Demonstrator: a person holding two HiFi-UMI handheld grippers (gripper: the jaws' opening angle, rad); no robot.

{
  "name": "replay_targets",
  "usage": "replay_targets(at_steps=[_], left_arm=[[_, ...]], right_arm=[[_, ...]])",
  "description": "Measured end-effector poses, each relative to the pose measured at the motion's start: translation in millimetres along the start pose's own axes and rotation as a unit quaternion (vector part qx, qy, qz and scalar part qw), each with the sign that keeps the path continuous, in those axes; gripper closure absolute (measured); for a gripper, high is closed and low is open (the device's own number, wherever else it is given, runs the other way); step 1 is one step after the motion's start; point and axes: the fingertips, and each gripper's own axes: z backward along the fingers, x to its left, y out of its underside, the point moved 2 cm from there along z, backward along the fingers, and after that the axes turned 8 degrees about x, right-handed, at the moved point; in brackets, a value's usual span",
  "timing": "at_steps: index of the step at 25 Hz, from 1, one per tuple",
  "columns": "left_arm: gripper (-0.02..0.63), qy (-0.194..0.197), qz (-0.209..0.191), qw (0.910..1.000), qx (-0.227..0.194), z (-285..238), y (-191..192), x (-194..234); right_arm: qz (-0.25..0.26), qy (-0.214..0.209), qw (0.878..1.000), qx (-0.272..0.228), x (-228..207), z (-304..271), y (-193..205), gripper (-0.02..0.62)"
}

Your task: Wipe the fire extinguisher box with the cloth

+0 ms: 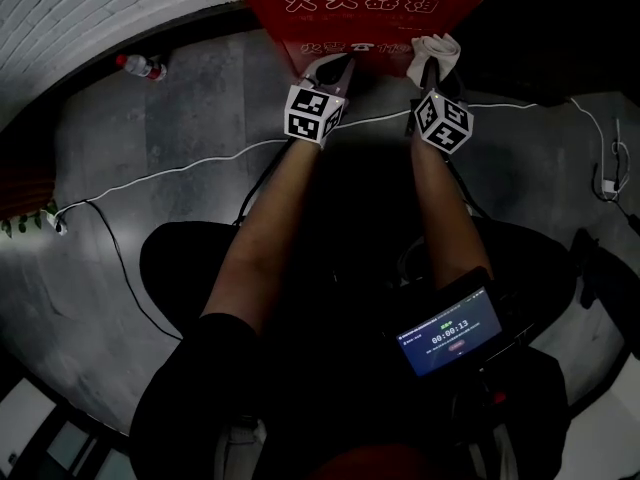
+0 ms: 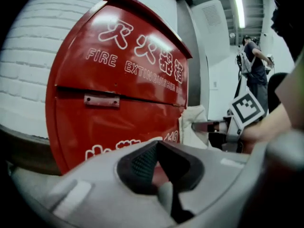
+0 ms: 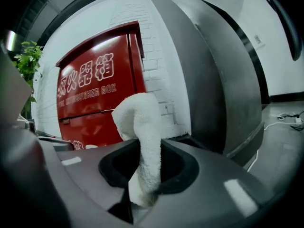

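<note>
The head view looks steeply down from above; both gripper views face the red box close up.

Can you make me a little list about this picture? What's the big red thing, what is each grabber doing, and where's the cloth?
Red thing: fire extinguisher box, standing against a white brick wall
Cloth: white cloth, sticking up out of the right gripper
Right gripper: jaws shut on the cloth, held up near the box
Left gripper: jaws together, nothing in them, pointing at the box
Cloth touching box: cannot tell
On the floor: a bottle, left of the box
</note>
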Motion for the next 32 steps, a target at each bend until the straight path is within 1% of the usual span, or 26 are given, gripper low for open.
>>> replay_targets(at_steps=[2,3,6,8,12,15,18,20,22,25,27,29,32], left_arm=[[0.607,-0.009,-0.012,0.9997,0.020,11.7,17.3,6.8],[0.607,-0.015,-0.008,0.9995,0.027,17.9,25.5,11.8],[0.607,-0.043,0.024,0.9986,0.022,33.3,43.4,34.4],[0.607,-0.057,0.036,0.9975,0.020,39.8,52.3,46.6],[0.607,-0.075,0.052,0.9955,0.027,50.3,73.9,65.5],[0.607,-0.095,0.057,0.9932,0.037,56.0,93.2,83.7],[0.607,-0.104,0.069,0.9914,0.039,57.5,104.2,95.8],[0.607,-0.104,0.080,0.9905,0.042,56.7,107.3,98.2],[0.607,-0.108,0.083,0.9896,0.044,53.7,114.2,103.0],[0.607,-0.105,0.093,0.9887,0.052,49.7,119.3,102.8],[0.607,-0.100,0.098,0.9884,0.058,45.9,119.7,100.7],[0.607,-0.103,0.098,0.9882,0.058,40.0,124.2,103.8],[0.607,-0.102,0.095,0.9886,0.057,30.6,125.1,105.7]], right_arm=[[0.013,-0.022,1.000,0.013,20.5,0.4,18.8,0.500],[0.019,-0.038,0.999,0.023,34.9,-0.1,31.0,0.500],[0.044,-0.097,0.993,0.054,87.9,-2.3,69.2,0.500],[0.061,-0.133,0.987,0.070,122.2,-5.0,89.5,0.500],[0.065,-0.182,0.978,0.083,174.7,-13.8,110.5,0.500],[0.065,-0.210,0.972,0.087,201.8,-21.1,117.7,0.500],[0.067,-0.225,0.967,0.099,218.7,-26.1,127.9,0.500],[0.070,-0.230,0.965,0.107,225.1,-30.4,135.3,0.500],[0.067,-0.231,0.964,0.114,227.4,-36.3,141.1,0.500],[0.056,-0.228,0.965,0.120,226.1,-46.1,145.4,0.500],[0.048,-0.220,0.967,0.121,220.2,-54.6,144.2,0.500],[0.043,-0.210,0.969,0.123,212.5,-62.7,141.6,0.500],[0.056,-0.205,0.969,0.122,207.5,-67.9,140.9,0.500]])
